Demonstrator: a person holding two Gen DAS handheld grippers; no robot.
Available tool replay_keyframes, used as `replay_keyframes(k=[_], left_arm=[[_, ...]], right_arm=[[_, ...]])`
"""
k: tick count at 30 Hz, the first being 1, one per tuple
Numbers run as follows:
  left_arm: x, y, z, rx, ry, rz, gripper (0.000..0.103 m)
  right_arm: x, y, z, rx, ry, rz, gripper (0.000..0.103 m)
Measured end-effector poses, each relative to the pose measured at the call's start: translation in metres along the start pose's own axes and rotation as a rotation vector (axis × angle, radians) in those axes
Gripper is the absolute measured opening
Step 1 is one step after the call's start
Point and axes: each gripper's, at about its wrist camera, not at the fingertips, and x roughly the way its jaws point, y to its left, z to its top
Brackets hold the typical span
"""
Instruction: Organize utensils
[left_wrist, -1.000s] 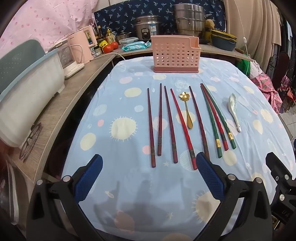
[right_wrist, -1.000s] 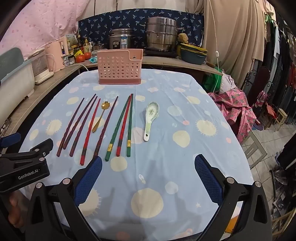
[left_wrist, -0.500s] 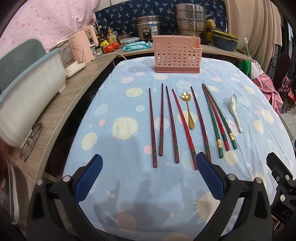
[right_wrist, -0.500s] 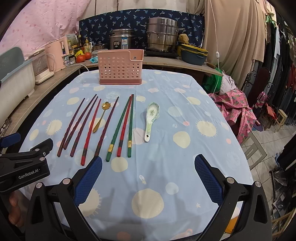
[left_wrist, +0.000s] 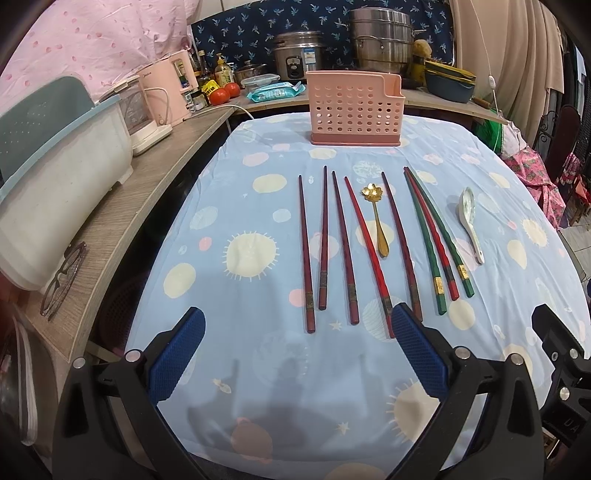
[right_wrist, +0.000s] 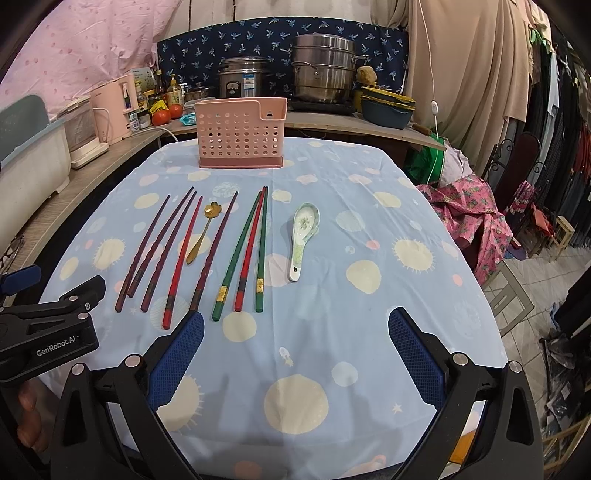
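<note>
Nothing sorted yet, judging by the layout. Eight chopsticks (left_wrist: 373, 247) laid in a row on the tablecloth (left_wrist: 236, 332), tips pointing away toward the holder: five dark red or brown ones on the left, then a tight trio of green, red and green (right_wrist: 245, 254) on the right. Lying among the brown ones, a small gold spoon (left_wrist: 376, 218) with a flower-shaped bowl. Just right of the green-and-red trio, apart from it, a white ceramic soup spoon (right_wrist: 303, 236) with a green pattern.

Beyond the utensils, at the far edge of the table, a pink perforated utensil holder (left_wrist: 354, 107), upright, apparently empty as far as the holes and open top show. Well apart from every utensil.

Near the camera, left gripper (left_wrist: 295, 350) spread wide, holding nothing, hovering above the cloth at the near ends of the brown chopsticks. Right gripper (right_wrist: 295, 354) likewise spread wide and empty, hovering just short of the green-and-red trio.

Further out: a wooden counter along the left with a pink kettle, tomatoes, bottles, steel pots, a plastic tub and a pair of glasses; clothes hanging on the right.

Left to do, by this reading: all ten pieces to pick up and stand in the holder.
</note>
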Motion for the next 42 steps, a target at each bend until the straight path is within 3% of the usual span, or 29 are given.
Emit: replay_keyframes(k=[42], left_arm=[[-0.001,0.0024,-0.0017,-0.007,0.001,0.001,0.096]], right_arm=[[-0.0006,-0.001,-0.001,0.003,-0.001,0.003,0.096]])
